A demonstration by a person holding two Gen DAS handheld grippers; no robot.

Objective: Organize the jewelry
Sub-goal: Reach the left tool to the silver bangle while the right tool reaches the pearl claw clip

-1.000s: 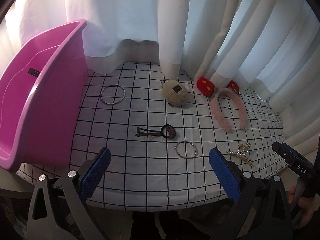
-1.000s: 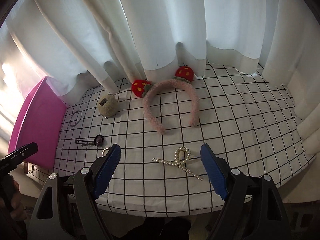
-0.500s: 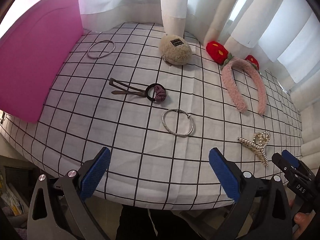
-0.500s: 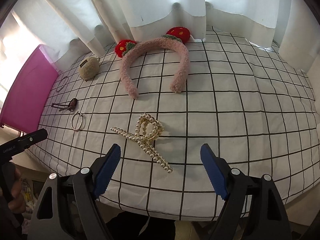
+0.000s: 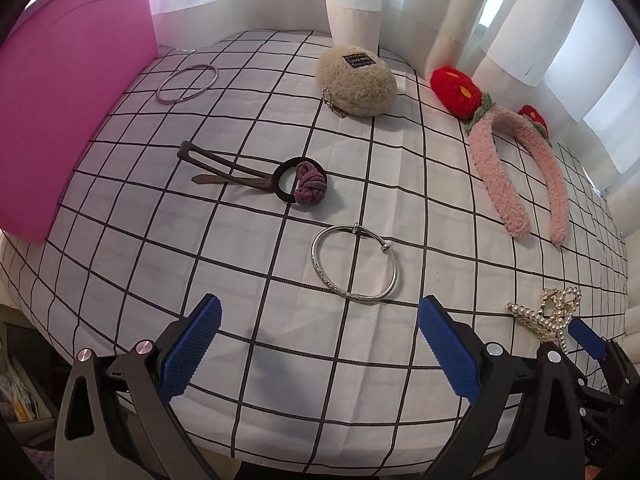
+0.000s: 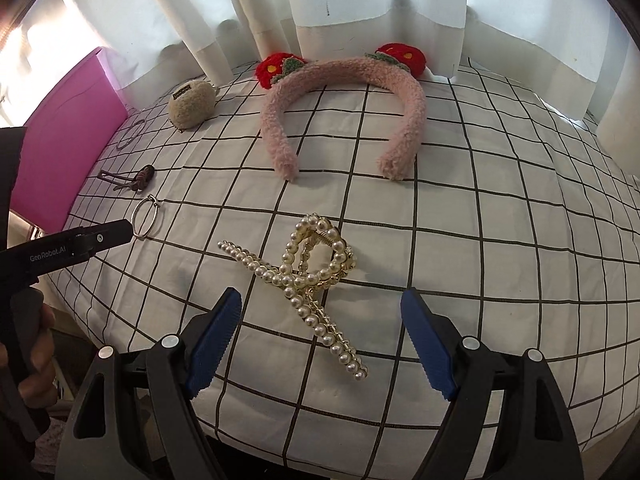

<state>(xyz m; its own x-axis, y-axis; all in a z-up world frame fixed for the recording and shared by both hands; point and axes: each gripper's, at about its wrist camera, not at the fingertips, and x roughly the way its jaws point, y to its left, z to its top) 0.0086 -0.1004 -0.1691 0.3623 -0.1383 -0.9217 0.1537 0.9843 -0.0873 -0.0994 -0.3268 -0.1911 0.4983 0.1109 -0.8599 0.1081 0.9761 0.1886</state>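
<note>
My left gripper (image 5: pixel 320 340) is open and empty, just short of a silver bangle (image 5: pixel 355 265) on the checked cloth. Beyond it lie a brown hair tie with a dark ring (image 5: pixel 280 180), a thin silver hoop (image 5: pixel 187 83) and a beige plush pouch (image 5: pixel 356 80). My right gripper (image 6: pixel 320 336) is open, its blue pads on either side of the near end of a pearl hair claw (image 6: pixel 308 272), not touching it. A pink fuzzy headband with red strawberries (image 6: pixel 340 92) lies behind. The claw also shows in the left wrist view (image 5: pixel 548 312).
A pink bin (image 5: pixel 68 120) stands at the table's left edge, also in the right wrist view (image 6: pixel 60 152). White curtains (image 6: pixel 320 8) hang close behind the table. The checked cloth (image 6: pixel 500 240) drops off at the near edge.
Both grippers have moved forward and down toward the table. The bangle now sits just ahead of the left pads, and the pearl claw lies between the right pads.
</note>
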